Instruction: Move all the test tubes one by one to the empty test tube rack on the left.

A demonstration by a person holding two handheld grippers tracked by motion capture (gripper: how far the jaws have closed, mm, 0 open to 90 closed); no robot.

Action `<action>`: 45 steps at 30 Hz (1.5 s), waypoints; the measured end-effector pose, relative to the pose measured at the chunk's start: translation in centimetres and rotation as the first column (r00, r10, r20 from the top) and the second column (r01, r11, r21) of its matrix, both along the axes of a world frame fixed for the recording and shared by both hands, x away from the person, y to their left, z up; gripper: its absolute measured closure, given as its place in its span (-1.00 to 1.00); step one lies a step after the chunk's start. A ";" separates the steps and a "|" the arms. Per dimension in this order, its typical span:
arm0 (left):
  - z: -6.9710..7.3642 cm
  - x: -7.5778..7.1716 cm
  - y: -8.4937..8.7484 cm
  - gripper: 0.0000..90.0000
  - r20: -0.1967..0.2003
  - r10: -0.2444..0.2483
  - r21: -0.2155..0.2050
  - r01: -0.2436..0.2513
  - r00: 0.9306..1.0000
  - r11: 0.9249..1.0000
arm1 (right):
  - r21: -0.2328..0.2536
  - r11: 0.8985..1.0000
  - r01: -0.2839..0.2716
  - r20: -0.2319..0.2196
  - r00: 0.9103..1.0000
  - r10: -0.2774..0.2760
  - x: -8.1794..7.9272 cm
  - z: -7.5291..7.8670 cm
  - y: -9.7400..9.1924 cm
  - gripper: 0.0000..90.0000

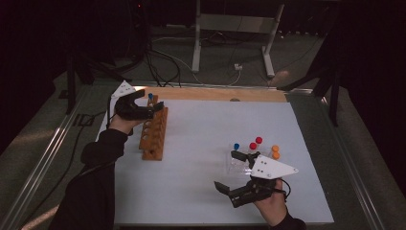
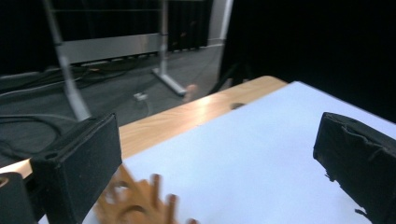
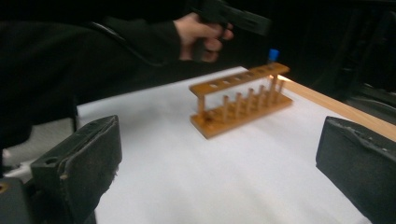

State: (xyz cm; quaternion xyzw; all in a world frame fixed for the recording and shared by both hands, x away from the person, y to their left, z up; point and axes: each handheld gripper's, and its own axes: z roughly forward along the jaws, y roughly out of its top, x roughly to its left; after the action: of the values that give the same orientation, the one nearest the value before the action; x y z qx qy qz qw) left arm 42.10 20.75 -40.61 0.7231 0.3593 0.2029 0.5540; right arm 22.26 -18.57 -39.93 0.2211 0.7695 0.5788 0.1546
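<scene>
Left tongs (image 1: 154, 102) wide open above rack (image 1: 154, 134); right tongs (image 1: 229, 171) open, empty.

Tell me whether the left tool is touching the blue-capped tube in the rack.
Apart: the left gripper view shows the left tool open, nothing between its jaws.

Your left tongs (image 1: 154, 101) hung open over the wooden rack's (image 1: 154, 136) far end, beside a blue-capped tube (image 1: 150, 97) | your right tongs (image 1: 229, 172) stood open near the loose tubes (image 1: 253, 149) on the counter (image 1: 201, 129).
</scene>
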 end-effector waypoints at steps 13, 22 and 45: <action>-0.8 -7.0 0.3 -0.96 0.029 -0.105 -0.039 0.106 0.994 0.994 | -0.047 0.977 0.210 -0.047 0.976 -0.212 1.2 -2.0 -1.1 -0.87; -1.3 -11.0 0.2 -0.96 0.049 -0.163 -0.033 0.164 0.985 0.986 | -0.105 0.930 0.351 -0.064 0.931 -0.359 1.6 -4.4 -0.6 -0.40; -4.6 -14.3 -2.0 -0.96 0.031 -0.261 -0.024 0.261 0.965 0.965 | -0.193 0.828 0.526 -0.147 0.819 -0.555 4.5 -6.5 -0.3 0.28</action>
State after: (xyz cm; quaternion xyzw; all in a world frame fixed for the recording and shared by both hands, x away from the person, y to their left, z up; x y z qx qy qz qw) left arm 27.81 18.76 -45.23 0.7535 0.2560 0.1332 0.5907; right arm 26.75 -18.91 -46.45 0.4751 0.7259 0.4292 0.2512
